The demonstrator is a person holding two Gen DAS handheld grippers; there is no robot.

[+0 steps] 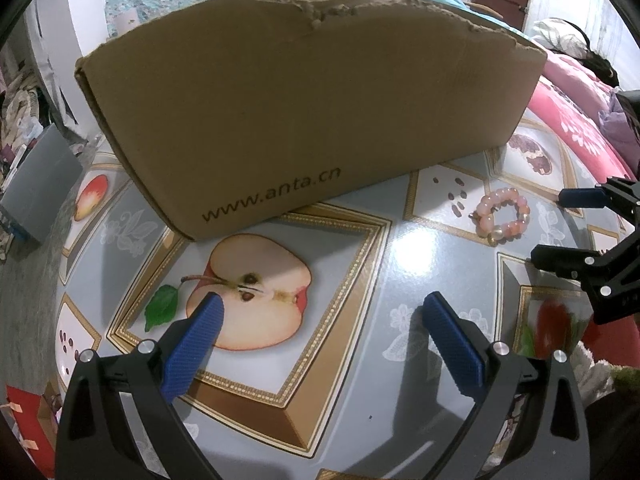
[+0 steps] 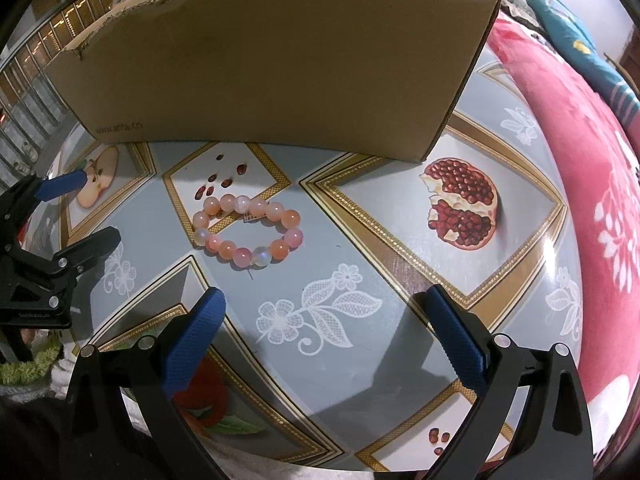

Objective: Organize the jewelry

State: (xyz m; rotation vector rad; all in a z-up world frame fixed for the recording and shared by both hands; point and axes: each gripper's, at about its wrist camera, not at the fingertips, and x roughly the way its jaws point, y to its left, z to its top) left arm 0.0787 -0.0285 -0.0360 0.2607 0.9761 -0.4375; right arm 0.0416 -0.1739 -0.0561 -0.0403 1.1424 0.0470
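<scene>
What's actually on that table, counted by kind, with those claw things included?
Bracelet: 1
Cardboard box: 1
Grippers: 2, left and right, both open
Total: 4

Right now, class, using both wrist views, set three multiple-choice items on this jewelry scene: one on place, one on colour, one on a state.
1. Where does the bead bracelet lie?
A. inside the cardboard box
B. on the tablecloth in front of the box
C. between the right gripper's jaws

2. What colour are most beads?
A. pink and peach
B. dark green
C. black

3. How do the jaws of the left gripper and right gripper stand?
A. both shut
B. only the left open
C. both open, holding nothing

Answers: B, it rests on the tablecloth before the cardboard box; A, the beads look pink and peach; C, the tablecloth shows between each pair.
</scene>
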